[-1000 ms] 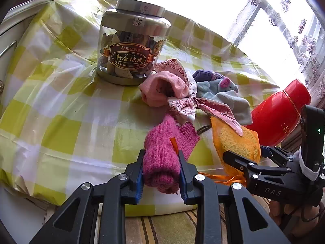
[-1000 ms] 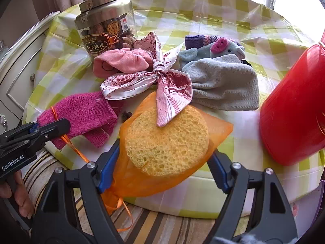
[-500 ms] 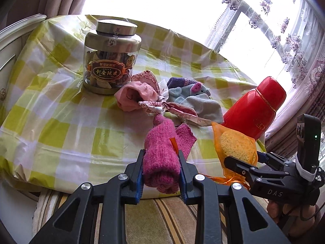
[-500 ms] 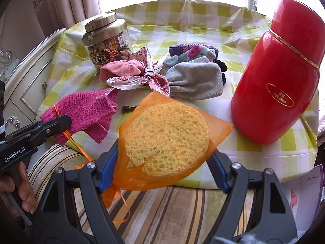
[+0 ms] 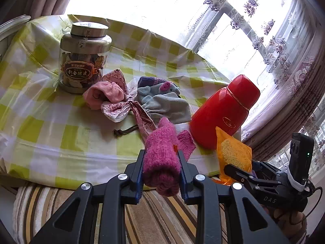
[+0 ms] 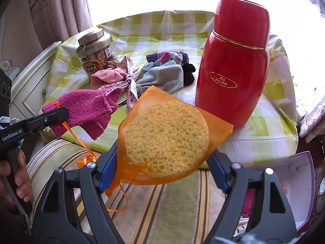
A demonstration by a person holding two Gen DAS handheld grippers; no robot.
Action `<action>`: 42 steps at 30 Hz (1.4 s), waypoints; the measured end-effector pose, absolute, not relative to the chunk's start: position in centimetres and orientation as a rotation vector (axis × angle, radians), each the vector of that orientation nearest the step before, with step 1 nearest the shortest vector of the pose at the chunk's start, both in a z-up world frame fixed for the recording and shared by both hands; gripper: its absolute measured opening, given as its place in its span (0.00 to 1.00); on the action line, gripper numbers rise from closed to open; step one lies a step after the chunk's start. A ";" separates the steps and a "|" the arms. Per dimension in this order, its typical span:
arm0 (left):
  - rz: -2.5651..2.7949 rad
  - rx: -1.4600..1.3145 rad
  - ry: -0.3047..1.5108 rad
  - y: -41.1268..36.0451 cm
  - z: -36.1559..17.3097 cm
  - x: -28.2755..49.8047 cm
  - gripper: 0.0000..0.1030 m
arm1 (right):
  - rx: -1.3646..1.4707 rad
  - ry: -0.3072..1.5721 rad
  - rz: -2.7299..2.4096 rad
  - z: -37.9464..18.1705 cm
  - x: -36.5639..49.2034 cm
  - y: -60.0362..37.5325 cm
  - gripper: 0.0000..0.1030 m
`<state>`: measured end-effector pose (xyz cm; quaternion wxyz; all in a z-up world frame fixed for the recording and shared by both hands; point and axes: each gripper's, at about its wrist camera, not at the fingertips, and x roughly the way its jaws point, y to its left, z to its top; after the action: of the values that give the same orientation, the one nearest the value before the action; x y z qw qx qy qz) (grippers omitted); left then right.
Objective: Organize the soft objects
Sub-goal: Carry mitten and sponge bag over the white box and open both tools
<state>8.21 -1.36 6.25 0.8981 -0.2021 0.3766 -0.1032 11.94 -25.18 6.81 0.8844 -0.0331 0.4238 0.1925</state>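
Observation:
My left gripper [image 5: 161, 170] is shut on a magenta knit glove [image 5: 162, 154], held off the table's near edge; the glove also shows in the right wrist view [image 6: 85, 107]. My right gripper [image 6: 162, 162] is shut on a yellow sponge in an orange mesh bag [image 6: 166, 134], lifted in front of the table; the bag also shows in the left wrist view [image 5: 233, 152]. On the table lie a pink sock [image 5: 103, 95], a patterned fabric bow [image 5: 121, 105] and a grey plush glove with a pig face [image 5: 164, 101].
A checked yellow tablecloth [image 5: 50, 122] covers the table. A glass jar with a metal lid [image 5: 83, 61] stands at the back left, a red thermos [image 6: 235, 61] on the right. A striped rug [image 6: 162, 203] lies below, and a purple-rimmed box [image 6: 284, 174] at the lower right.
Both grippers have pulled back from and risen above the table with the glove and the bagged sponge. The sponge bag has come out from under the fabric bow.

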 end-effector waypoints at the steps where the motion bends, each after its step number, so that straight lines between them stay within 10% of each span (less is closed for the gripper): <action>1: -0.219 -0.413 0.779 -1.7 6.4 8.1 0.29 | -0.067 0.880 0.396 6.9 11.8 -25.7 0.78; 42: -0.756 -0.148 0.971 -33.8 7.2 9.4 0.29 | 0.091 0.854 -0.153 8.1 3.3 -55.7 0.78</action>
<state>9.37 -33.80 7.21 0.8140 -0.0694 0.4551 -0.3542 3.30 -55.66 8.06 0.9063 0.0439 0.4137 -0.0742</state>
